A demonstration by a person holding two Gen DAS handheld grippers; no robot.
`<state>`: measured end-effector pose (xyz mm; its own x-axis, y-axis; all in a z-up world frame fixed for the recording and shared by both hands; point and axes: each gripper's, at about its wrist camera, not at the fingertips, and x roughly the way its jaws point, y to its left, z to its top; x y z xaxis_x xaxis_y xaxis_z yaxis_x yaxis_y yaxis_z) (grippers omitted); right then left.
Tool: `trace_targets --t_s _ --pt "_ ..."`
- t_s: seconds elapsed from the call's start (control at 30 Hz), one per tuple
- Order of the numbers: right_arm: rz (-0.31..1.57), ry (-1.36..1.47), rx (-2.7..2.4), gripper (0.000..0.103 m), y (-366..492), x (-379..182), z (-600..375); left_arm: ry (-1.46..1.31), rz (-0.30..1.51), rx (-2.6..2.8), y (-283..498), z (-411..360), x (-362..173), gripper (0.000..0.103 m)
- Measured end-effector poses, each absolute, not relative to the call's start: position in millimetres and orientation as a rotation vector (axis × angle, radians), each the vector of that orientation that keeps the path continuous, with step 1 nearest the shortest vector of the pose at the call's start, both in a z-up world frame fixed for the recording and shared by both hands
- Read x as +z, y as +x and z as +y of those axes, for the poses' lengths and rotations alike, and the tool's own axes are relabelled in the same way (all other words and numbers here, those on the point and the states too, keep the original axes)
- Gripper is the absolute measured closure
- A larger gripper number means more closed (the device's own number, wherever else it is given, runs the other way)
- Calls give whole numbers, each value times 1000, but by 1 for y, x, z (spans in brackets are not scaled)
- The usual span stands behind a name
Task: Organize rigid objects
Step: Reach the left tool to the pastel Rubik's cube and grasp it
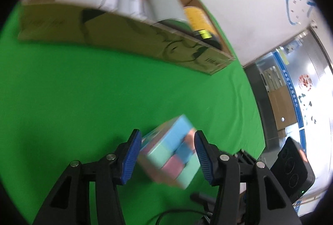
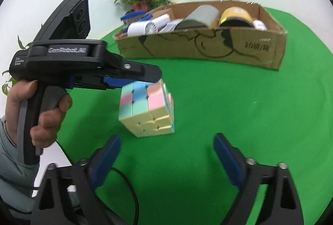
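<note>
Pastel cube [image 2: 146,109]: pink, mint, sky-blue and cream squares. Bright green counter [image 2: 229,100]. Brown cardboard box [image 2: 199,46] with black line drawing. Black grippers, blue pads [image 1: 130,159].

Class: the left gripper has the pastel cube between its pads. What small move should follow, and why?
Probably lift the cube slightly and carry it toward the cardboard box. The left gripper already clamps it, the box holds the other items, and the right gripper hangs open, empty.

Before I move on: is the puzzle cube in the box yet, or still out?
Out. The puzzle cube is shut between the left gripper pads above the green cloth, well short of the cardboard box.
</note>
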<state>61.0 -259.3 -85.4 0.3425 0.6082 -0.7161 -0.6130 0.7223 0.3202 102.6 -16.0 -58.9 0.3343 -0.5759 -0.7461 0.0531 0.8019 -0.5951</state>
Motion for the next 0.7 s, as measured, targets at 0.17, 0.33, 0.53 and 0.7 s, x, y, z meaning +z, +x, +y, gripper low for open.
trace_targets --t_s 0.17,0.33,0.53,0.7 --pt "891 -19 843 44 70 -82 -244 -620 1159 -415 85 2 -63 51" --pt "925 -54 922 58 59 -85 -228 -685 1169 -451 83 5 -71 52" --pt "923 -66 952 57 50 -81 -227 -726 1175 -453 92 8 -81 52" --pt "959 -115 896 57 58 -90 -219 -757 1210 -499 95 7 -90 49"
